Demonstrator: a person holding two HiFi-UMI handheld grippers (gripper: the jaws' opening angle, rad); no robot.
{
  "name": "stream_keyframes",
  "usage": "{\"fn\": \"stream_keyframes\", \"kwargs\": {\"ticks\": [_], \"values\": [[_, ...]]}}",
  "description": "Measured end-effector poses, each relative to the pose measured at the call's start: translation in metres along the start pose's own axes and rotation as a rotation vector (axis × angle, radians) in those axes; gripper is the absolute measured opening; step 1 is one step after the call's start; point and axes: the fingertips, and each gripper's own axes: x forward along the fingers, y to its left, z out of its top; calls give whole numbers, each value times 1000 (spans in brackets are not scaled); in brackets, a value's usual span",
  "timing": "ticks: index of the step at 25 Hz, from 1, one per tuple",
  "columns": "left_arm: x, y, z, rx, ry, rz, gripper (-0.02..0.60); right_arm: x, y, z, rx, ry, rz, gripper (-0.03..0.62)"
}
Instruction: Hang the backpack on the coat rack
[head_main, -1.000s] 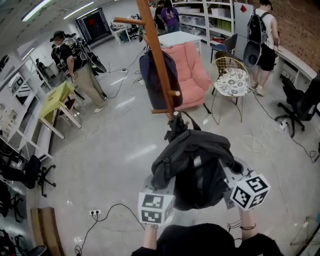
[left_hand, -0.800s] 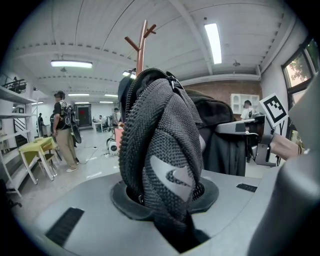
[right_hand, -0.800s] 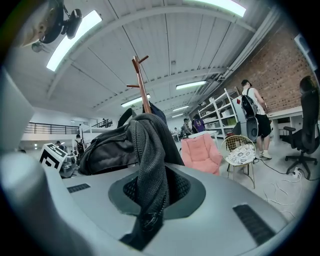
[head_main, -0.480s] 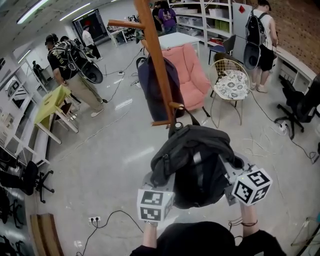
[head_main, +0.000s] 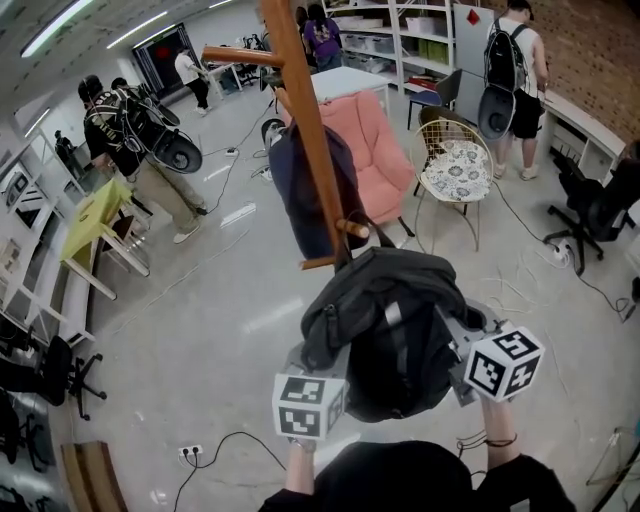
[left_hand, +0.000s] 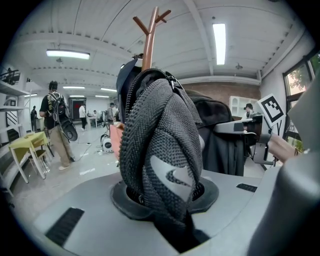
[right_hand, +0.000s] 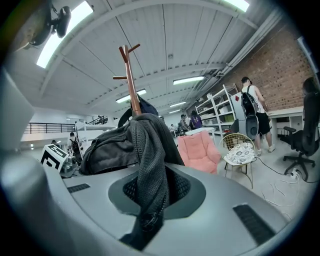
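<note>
A dark grey backpack (head_main: 392, 325) is held up in front of me, its top handle close to a lower peg (head_main: 350, 227) of the wooden coat rack (head_main: 305, 130). My left gripper (head_main: 322, 362) is shut on a thick mesh shoulder strap (left_hand: 162, 150), seen in the left gripper view between the jaws of the left gripper (left_hand: 172, 222). My right gripper (head_main: 457, 340) is shut on a thinner mesh strap (right_hand: 149, 165), which the right gripper (right_hand: 144, 220) view shows pinched. In both gripper views the rack top (left_hand: 149, 35) and rack pole (right_hand: 129, 80) rise behind the bag. A navy bag (head_main: 298, 190) hangs on the rack.
A pink armchair (head_main: 378, 150) and a wire chair (head_main: 455, 165) stand behind the rack. Several people with backpacks stand at the back left (head_main: 130, 130) and back right (head_main: 510, 60). A yellow table (head_main: 95, 215) is left, an office chair (head_main: 600, 205) right, cables (head_main: 215, 440) on the floor.
Both grippers have carried the backpack forward toward the coat rack; its top now sits just under the lower peg. The grips on the straps are unchanged.
</note>
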Motion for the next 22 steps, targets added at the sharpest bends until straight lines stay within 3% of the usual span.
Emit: {"fn": "stream_keyframes", "kwargs": {"ticks": [22], "values": [[34,15,-28,-67,78,-30,114,36,-20,-26,27,102,-17,37]]}}
